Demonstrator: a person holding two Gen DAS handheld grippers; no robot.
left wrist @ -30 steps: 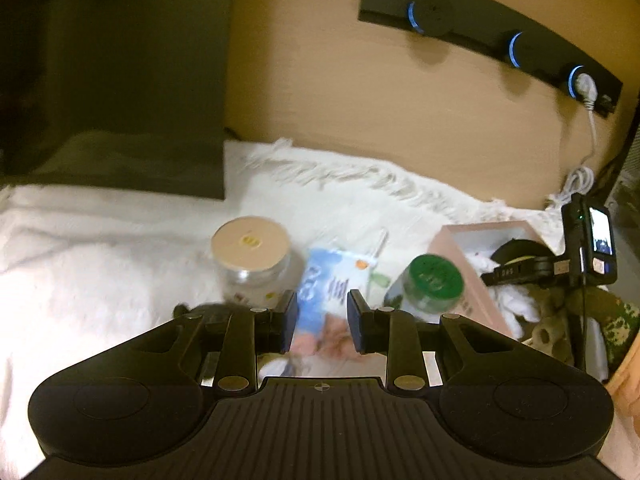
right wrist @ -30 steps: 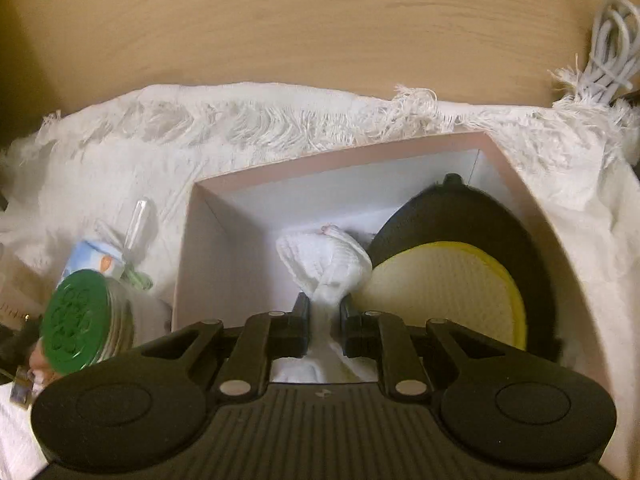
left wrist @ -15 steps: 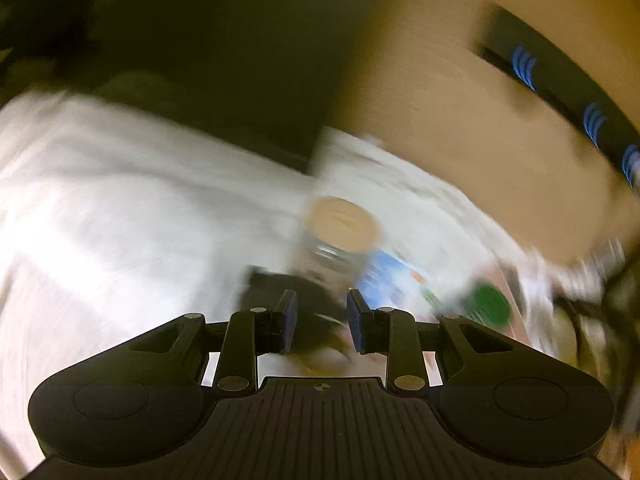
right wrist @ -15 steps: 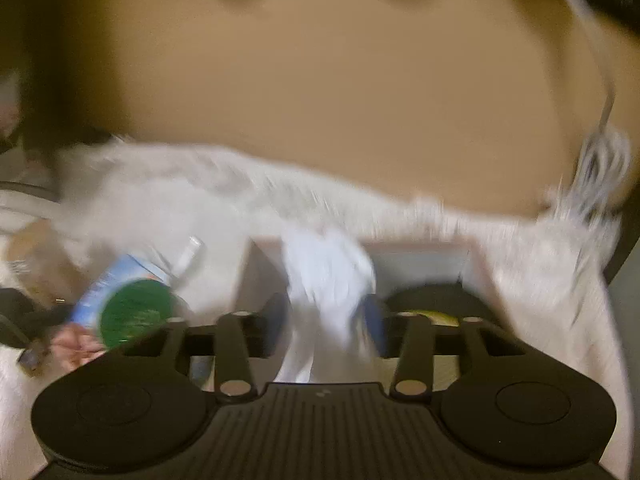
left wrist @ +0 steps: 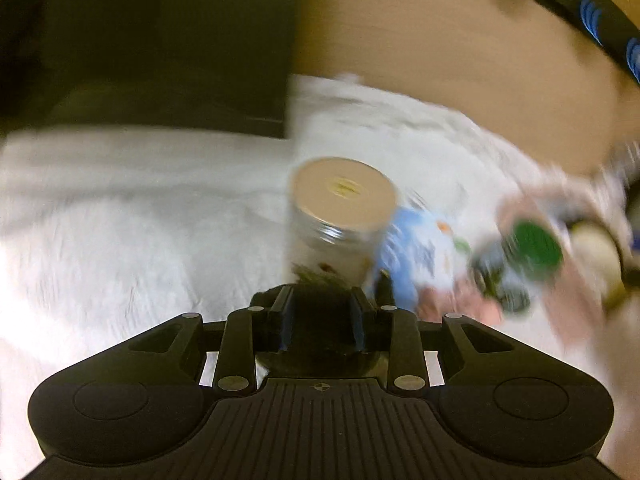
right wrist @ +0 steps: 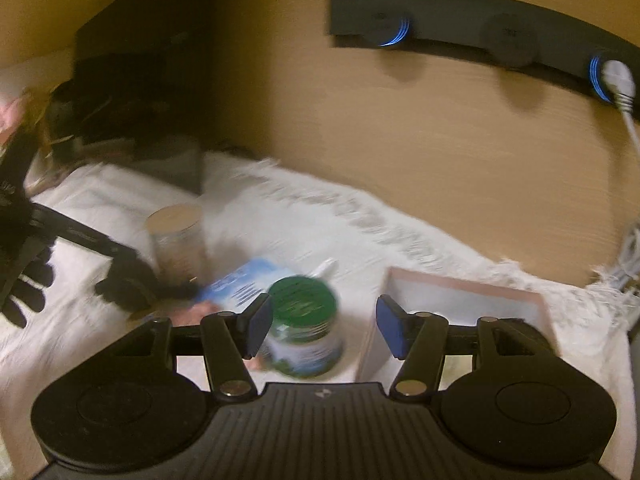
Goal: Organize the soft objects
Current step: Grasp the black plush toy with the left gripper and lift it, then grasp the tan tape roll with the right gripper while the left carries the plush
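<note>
Left gripper [left wrist: 322, 312] has a dark soft object [left wrist: 320, 320] between its narrowly parted fingers, whose jaws have just been opening slightly; blur hides whether the pads press on it, and a tan-lidded jar [left wrist: 340, 216] stands just ahead with a blue packet [left wrist: 416, 256] ahead to its right. Right gripper [right wrist: 324, 326] has just been opening and stands wide with nothing held, a green-lidded jar [right wrist: 302, 320] showing through the gap and the pink-rimmed box [right wrist: 460, 292] just ahead to its right on the white towel [right wrist: 320, 220].
</note>
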